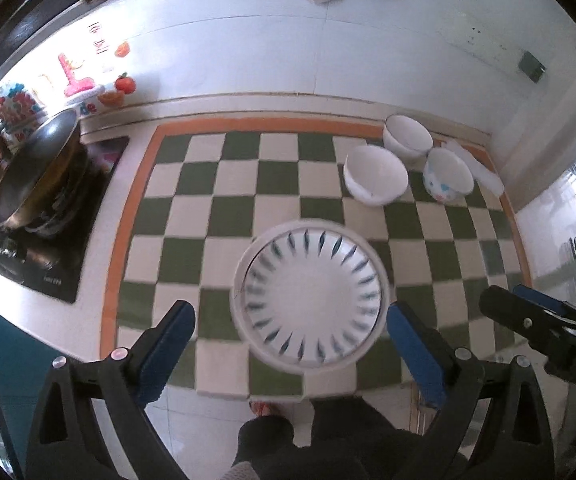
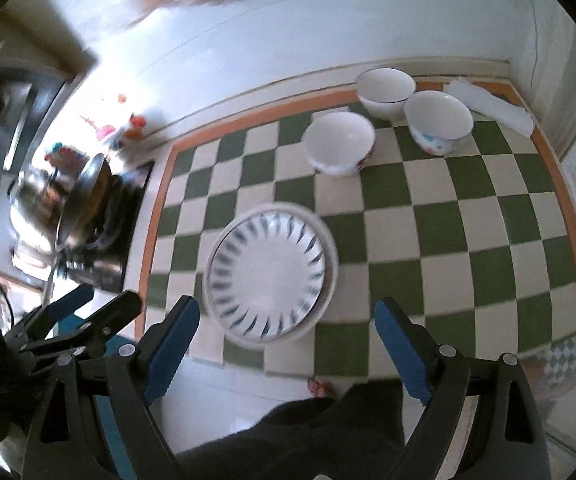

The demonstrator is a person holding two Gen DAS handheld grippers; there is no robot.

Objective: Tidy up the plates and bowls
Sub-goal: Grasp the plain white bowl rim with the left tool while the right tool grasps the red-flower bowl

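Home kitchen — wok on cooktop, tiled wall — checkered mat.

The mat is a green-and-cream chequerboard with an orange border. On it the top plate is white, ringed by dark blue dashes fanning outward like spokes, over a plain white plate rim. At one o'clock from the plates, the nearest bowl is white with a red and blue mark low on its side; the far bowl is white with a thin dark rim line; the right-hand bowl is white with pale blue and red blotches. Both grippers' finger pads are blue on black frames. At nine o'clock the stovetop is black.
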